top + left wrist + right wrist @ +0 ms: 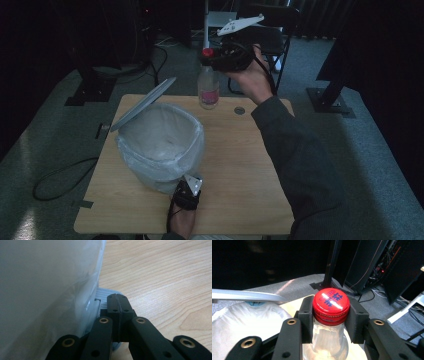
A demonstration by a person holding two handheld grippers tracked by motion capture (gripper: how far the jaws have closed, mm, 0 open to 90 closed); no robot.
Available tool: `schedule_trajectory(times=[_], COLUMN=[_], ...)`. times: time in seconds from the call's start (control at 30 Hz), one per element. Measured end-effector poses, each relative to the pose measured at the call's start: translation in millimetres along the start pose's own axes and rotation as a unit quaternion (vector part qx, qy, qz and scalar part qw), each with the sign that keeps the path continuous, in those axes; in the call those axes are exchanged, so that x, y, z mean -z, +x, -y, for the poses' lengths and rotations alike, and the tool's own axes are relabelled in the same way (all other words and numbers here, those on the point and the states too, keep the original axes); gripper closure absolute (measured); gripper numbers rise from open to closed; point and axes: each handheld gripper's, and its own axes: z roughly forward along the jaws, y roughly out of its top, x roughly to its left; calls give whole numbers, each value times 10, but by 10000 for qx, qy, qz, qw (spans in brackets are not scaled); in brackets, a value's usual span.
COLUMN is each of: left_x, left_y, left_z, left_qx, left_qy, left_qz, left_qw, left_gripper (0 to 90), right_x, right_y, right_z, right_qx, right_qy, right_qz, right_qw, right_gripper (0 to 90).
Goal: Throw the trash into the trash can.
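High view: the bottle (208, 90) stands at the table's (240, 165) twelve o'clock edge, the bin (161, 145) at nine.

Left gripper view: the left gripper (117, 298) is pressed together against the bin's pedal (102, 296) (ribbed, grey).

Right gripper view: the right gripper (331, 312) clamps the bottle's neck under its red cap (331, 302).

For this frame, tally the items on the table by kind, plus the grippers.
Bins, lined, lid up: 1, the bin
Bottles with red cap: 1, the bottle
Grippers: 2, left gripper and right gripper
Total: 4
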Motion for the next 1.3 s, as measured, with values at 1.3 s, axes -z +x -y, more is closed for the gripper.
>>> schedule_trajectory(times=[1.3], left_x=[-1], left_y=[0], left_z=[1], left_qx=[0], left_qy=[-4], left_qz=[-5], left_qw=[10000], left_gripper=[900], right_x=[174], right_y=[438], right_z=[-162], right_qx=[149], right_qy=[-181], right_qz=[-635], right_qw=[9977], right_gripper=[621])
